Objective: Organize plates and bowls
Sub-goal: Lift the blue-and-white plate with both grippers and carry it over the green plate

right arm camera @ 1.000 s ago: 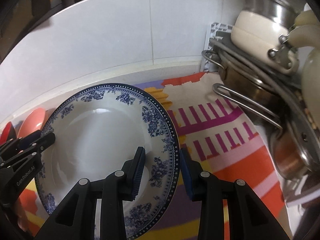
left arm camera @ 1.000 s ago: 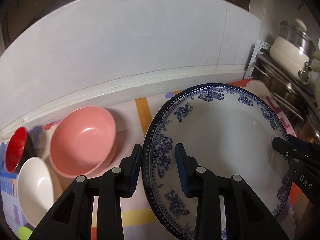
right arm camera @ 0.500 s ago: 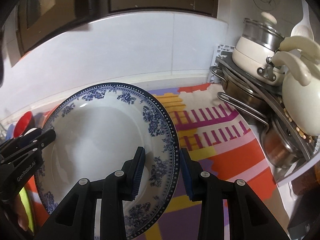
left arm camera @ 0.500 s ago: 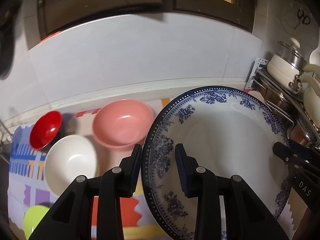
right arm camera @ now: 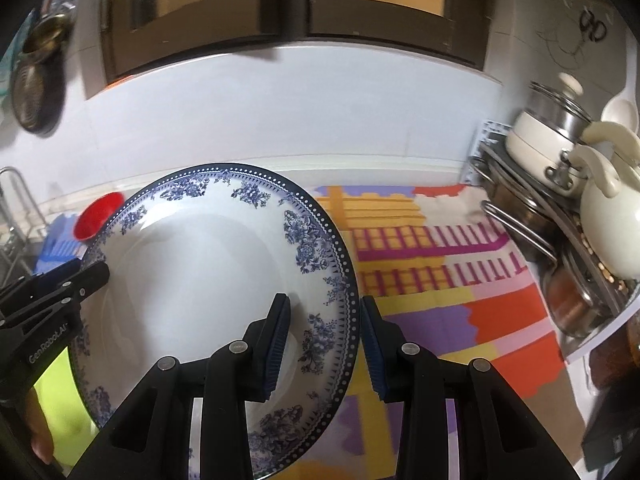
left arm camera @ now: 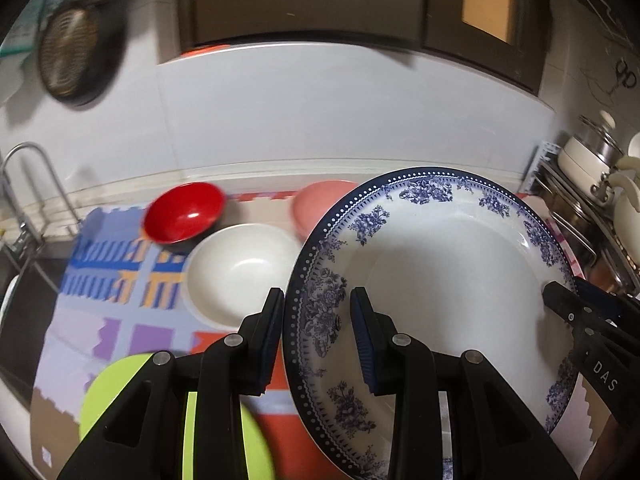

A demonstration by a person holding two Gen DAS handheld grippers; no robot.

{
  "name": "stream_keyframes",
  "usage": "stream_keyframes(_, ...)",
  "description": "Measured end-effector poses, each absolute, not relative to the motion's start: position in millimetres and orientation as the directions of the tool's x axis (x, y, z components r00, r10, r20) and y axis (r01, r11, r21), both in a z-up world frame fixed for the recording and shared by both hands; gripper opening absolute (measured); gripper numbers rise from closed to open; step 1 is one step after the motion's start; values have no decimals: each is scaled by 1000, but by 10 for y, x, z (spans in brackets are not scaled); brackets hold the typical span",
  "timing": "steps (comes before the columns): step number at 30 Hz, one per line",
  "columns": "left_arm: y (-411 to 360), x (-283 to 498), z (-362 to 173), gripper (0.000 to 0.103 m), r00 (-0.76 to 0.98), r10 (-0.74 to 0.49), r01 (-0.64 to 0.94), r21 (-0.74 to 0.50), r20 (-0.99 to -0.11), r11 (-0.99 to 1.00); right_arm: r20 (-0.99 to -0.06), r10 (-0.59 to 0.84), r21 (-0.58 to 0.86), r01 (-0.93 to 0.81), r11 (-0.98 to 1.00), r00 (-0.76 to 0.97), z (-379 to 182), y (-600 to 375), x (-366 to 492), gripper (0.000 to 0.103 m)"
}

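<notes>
Blue-rimmed plate (left arm camera: 432, 280) fills our left wrist view, off the mat (left arm camera: 116, 320); left gripper (left arm camera: 316, 336) clamps its left rim, narrow gap. Red bowl (left arm camera: 182, 212), white bowl (left arm camera: 240, 272), pink bowl (left arm camera: 320, 204), green plate (left arm camera: 116, 392) sit left and below, so little free mat there. Right wrist view: right gripper (right arm camera: 324, 340) pinches the opposite rim; open mat rightward, pot rack (right arm camera: 560, 208) at far edge.

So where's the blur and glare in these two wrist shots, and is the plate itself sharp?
Left wrist view: the blue-and-white plate and left gripper are sharp; the mat and hanging strainer smear; a glare spot sits on the red bowl. Right wrist view: plate sharp, soft sheen inside it; fisheye bends the cabinet edge.
</notes>
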State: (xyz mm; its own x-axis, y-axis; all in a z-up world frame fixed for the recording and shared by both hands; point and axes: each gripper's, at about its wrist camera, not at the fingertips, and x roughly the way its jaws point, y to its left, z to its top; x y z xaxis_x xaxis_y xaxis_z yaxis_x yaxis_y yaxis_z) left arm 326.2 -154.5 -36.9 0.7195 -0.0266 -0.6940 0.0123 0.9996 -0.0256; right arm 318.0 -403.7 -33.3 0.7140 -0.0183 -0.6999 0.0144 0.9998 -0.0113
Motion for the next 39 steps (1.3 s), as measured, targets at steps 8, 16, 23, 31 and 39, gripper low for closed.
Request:
stream_keyframes(8,-1069,2937,-312,34,723,45,-95,-35,-689,995,-687,59,-6,-87,996,724,-299,-3549,3037,36)
stream_keyframes(16,-572,2663,-308,34,718,100,-178,-43,-688,983,-683,118,-14,-174,985,721,-277,-3037,2925,36)
stream_keyframes(23,-213,2452,-359,34,694,151,-241,-30,-704,970,-691,169,-7,-239,971,703,-334,-2622,2843,36)
stream_keyframes(31,114,2271,-460,34,654,201,-301,-7,-729,954,-715,221,7,-309,951,664,-460,-2230,2755,36)
stream_keyframes(39,344,2145,-639,34,603,235,-350,11,-762,937,-753,264,36,-363,931,602,-662,-1904,2728,36)
